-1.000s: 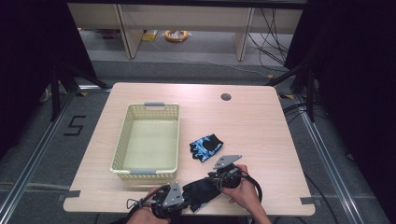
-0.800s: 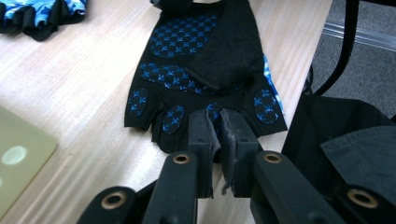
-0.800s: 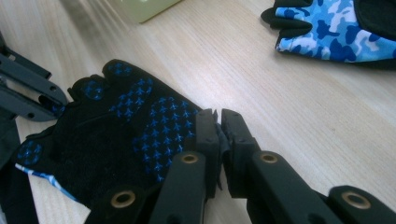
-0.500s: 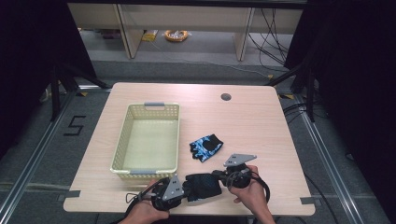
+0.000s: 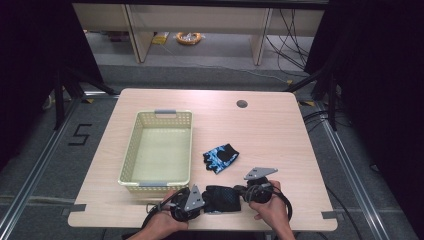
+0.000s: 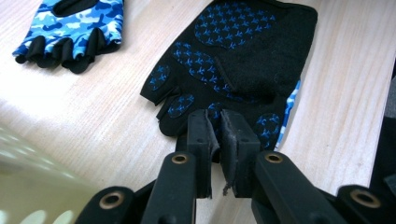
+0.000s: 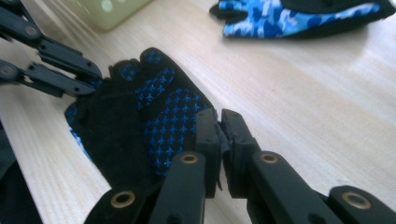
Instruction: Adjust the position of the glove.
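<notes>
Both tools are clamped on the black fingerless glove (image 5: 223,198) that lies palm-up on the surface (image 5: 280,135): the left tool (image 6: 219,140) pinches one edge, the right tool (image 7: 219,137) the opposite edge. Beyond the right tool lies a blue camouflage glove (image 5: 220,157), with a yellow basket (image 5: 131,158) beside it.

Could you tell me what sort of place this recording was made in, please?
Probably a lab or recording workstation rather than a home: a bare wooden table ringed by black curtains, loose cables on the floor behind, and tape marks with a "5" beside it.
</notes>
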